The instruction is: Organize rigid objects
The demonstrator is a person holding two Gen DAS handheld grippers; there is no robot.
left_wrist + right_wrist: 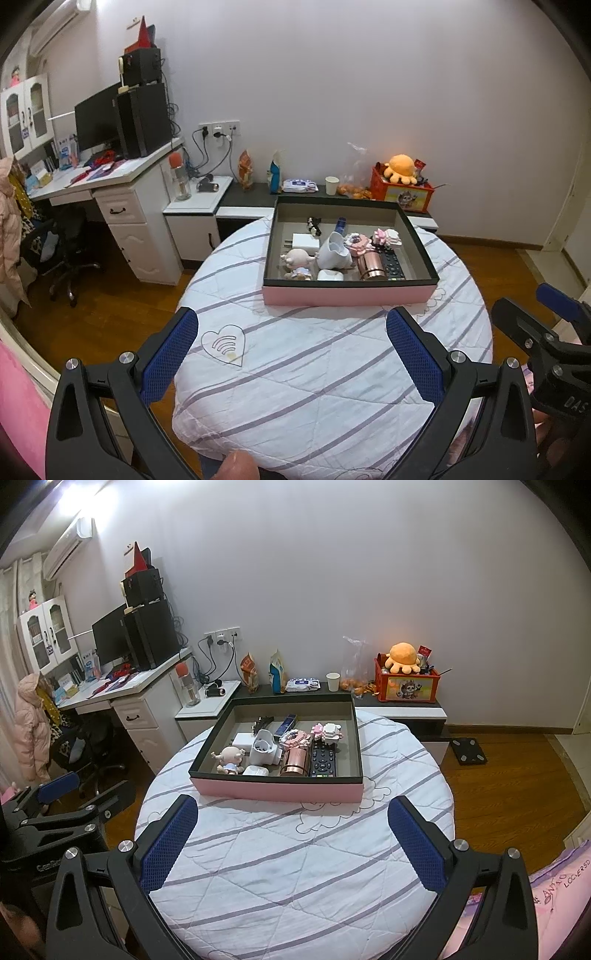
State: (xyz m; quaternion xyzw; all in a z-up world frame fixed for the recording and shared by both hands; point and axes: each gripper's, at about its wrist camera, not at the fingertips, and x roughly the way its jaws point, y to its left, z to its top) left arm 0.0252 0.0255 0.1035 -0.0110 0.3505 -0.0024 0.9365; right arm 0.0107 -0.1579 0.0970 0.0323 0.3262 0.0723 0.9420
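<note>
Left wrist view: the left tool hung with fingers apart, empty, above the desk's near edge; the box sat toward the far edge, crowded.

Right wrist view: the right tool gaped too; reaching into the box could topple the cup against the doll.

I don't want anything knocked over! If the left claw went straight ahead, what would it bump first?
Probably the pink front wall of the black-rimmed box on the striped round table, though depth is hard to judge.

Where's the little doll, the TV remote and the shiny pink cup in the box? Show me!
little doll (pixel 229 756), right wrist view, on its round head.
TV remote (pixel 323 762), right wrist view, on its middle buttons.
shiny pink cup (pixel 371 266), left wrist view, on its side.
</note>
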